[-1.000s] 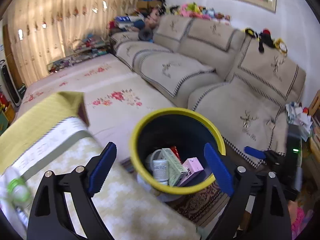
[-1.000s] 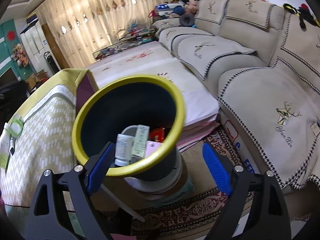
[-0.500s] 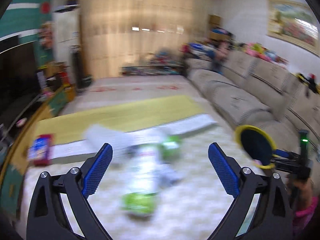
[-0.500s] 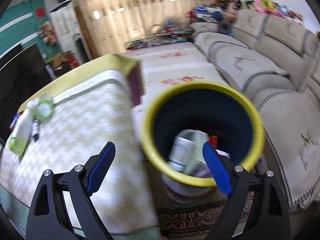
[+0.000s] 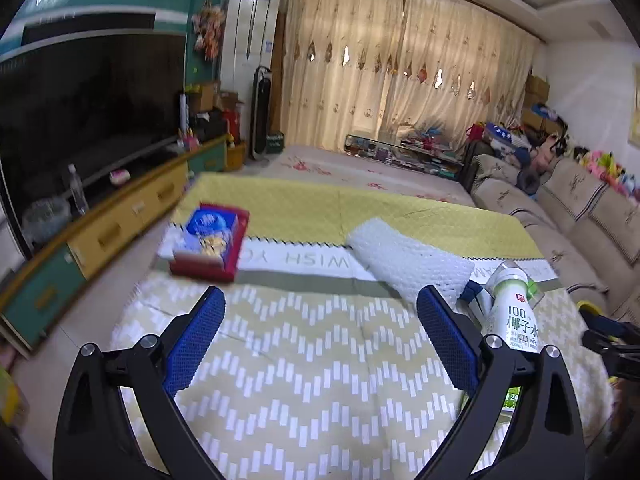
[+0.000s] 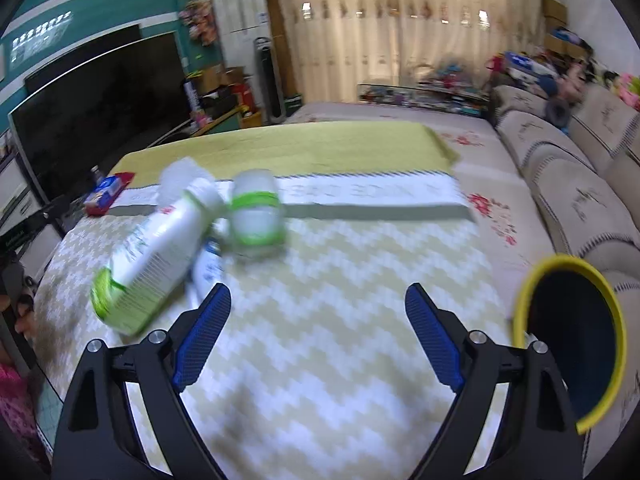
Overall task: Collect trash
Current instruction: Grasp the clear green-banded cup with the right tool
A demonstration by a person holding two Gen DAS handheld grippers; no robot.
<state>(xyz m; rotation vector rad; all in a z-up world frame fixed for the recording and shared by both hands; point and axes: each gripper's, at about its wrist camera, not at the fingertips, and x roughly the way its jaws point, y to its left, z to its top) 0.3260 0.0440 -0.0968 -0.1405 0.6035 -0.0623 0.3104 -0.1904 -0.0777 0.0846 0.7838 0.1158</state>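
Trash lies on the table with the yellow-green cloth [image 5: 320, 352]. A red and blue snack box [image 5: 210, 242] sits at the far left. A roll of white foam wrap [image 5: 408, 266] lies mid-right, with a white and green bottle [image 5: 516, 312] beside it. In the right wrist view the bottle [image 6: 160, 256] lies next to a clear cup with green bands [image 6: 256, 214]. The yellow-rimmed dark bin [image 6: 572, 340] stands off the table's right edge. My left gripper [image 5: 320, 336] and right gripper [image 6: 318, 332] are open and empty above the cloth.
A TV and a low yellow-green cabinet [image 5: 100, 232] line the left wall. A beige sofa [image 6: 580, 192] runs along the right. A floral mat [image 5: 360, 168] lies beyond the table. The snack box [image 6: 106, 192] also shows at the far left in the right wrist view.
Both grippers have swung left, away from the bin, and now face the table with the trash. Both stay open and empty.
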